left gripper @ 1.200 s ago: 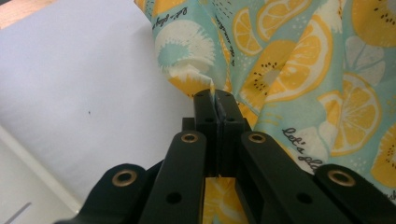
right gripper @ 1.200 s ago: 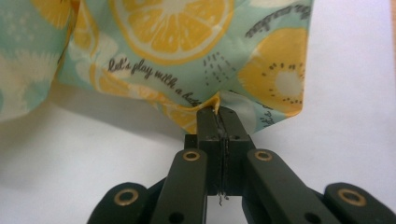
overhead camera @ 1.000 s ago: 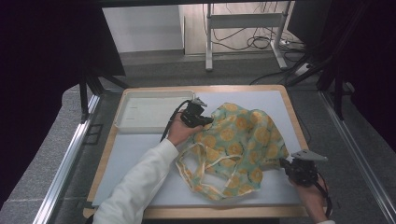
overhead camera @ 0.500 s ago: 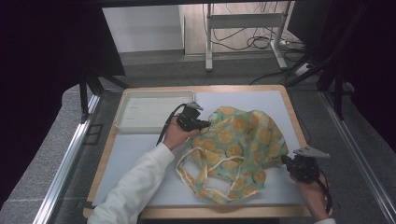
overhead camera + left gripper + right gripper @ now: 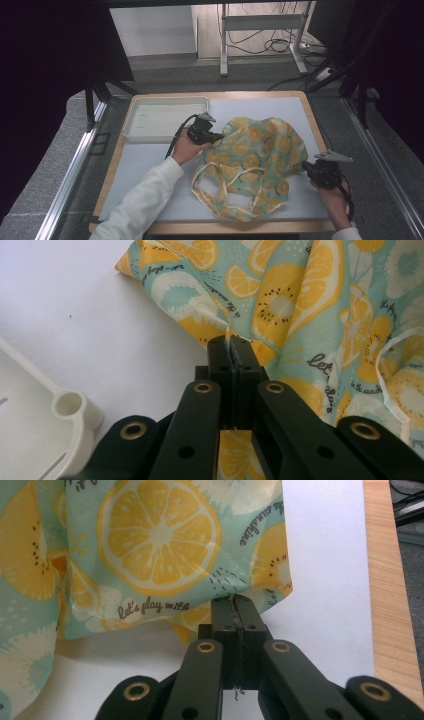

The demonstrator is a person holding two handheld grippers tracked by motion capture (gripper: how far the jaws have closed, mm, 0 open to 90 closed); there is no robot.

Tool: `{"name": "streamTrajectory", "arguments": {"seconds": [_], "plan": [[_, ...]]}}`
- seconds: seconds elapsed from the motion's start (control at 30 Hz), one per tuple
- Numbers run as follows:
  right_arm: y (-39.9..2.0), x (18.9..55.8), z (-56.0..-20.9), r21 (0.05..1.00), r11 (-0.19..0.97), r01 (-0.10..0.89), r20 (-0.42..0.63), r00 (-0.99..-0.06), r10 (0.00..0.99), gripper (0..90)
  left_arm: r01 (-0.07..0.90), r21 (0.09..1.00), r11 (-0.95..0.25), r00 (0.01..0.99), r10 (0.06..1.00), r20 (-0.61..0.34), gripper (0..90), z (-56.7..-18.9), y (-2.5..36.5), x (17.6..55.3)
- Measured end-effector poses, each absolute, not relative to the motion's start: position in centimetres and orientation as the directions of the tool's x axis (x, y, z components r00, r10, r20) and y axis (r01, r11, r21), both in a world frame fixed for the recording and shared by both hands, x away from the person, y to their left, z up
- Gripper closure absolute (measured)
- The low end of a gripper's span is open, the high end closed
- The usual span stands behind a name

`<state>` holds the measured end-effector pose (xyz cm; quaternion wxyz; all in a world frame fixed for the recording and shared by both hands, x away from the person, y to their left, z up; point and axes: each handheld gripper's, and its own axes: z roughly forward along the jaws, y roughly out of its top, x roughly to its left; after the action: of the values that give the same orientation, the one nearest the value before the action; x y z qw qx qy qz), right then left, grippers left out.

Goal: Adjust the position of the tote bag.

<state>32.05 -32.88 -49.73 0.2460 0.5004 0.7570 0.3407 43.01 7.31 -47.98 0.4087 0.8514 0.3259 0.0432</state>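
A teal cloth bag (image 5: 255,155) printed with lemon slices lies crumpled on the white mat (image 5: 150,165), its cream handles (image 5: 220,185) towards the front. My left gripper (image 5: 212,136) is shut on the bag's left edge; in the left gripper view the jaws are pressed together with the printed cloth (image 5: 280,305) pinched at their tips (image 5: 230,342). At the bag's right edge my right gripper (image 5: 306,167) is also shut on the cloth; the right gripper view has the bag's hem (image 5: 165,570) caught between the closed tips (image 5: 235,600).
A shallow white tray (image 5: 165,117) stands at the back left of the mat, just behind the left hand; its corner (image 5: 65,410) appears in the left gripper view. The wooden table edge (image 5: 310,120) frames the mat. Cables and a metal stand (image 5: 260,30) lie on the floor beyond.
The right hand has drifted slightly right and back with the bag's edge. The cloth's right side has shifted a little with it. The left hand stays put.
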Motion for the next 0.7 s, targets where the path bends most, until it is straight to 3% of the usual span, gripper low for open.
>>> {"name": "streamTrajectory", "arguments": {"seconds": [0.7], "plan": [[-32.2,34.8,-49.2,0.753,0.290,0.591,-0.066,-0.370,0.927,88.8,0.518,0.743,-0.423,0.777,0.595,-0.203,90.0,-47.9,8.8,41.1]]}}
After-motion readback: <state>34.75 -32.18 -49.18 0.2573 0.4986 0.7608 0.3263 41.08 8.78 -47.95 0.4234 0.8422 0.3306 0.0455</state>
